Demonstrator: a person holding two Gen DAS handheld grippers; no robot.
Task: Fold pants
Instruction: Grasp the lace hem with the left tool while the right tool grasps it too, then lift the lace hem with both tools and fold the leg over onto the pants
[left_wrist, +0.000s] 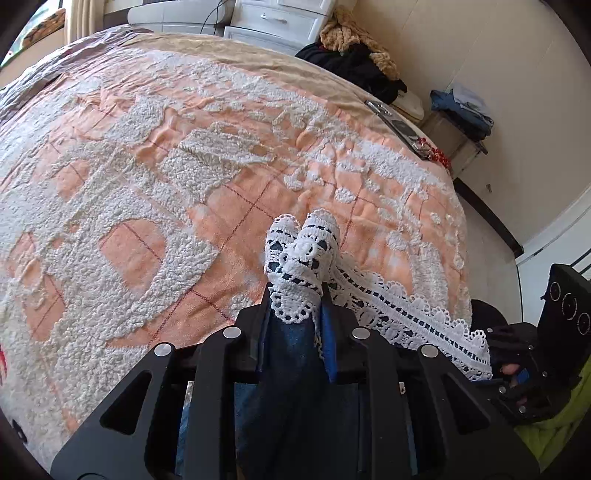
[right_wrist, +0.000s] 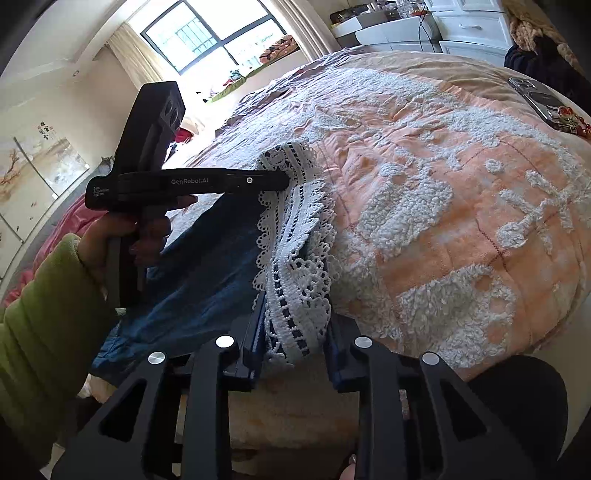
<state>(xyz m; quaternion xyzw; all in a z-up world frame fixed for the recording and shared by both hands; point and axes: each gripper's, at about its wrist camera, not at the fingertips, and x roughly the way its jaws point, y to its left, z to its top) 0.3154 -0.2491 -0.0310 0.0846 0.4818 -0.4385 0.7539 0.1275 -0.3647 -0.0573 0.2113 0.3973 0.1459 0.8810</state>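
A bed (left_wrist: 147, 166) under an orange-and-white tufted bedspread (right_wrist: 461, 192) fills the room. Daylight enters a black-framed window (right_wrist: 210, 33) beside a pale curtain (right_wrist: 133, 55). White drawers (left_wrist: 277, 18) stand against the cream wall (left_wrist: 480, 48).

Bed (left_wrist: 369, 85): wide, filling most of both views, beige sheet showing along its far edge. Bedspread (left_wrist: 147, 192): peach cloth with thin red grid lines and raised white tufted patterns, lightly rumpled. Pants (right_wrist: 207, 254): blue denim with a white lace hem, lying at the near edge of the bedspread, lower middle of the frame. Phone (left_wrist: 400, 127): lies flat near the bed's far right edge, red beads (left_wrist: 437, 153) touching it.
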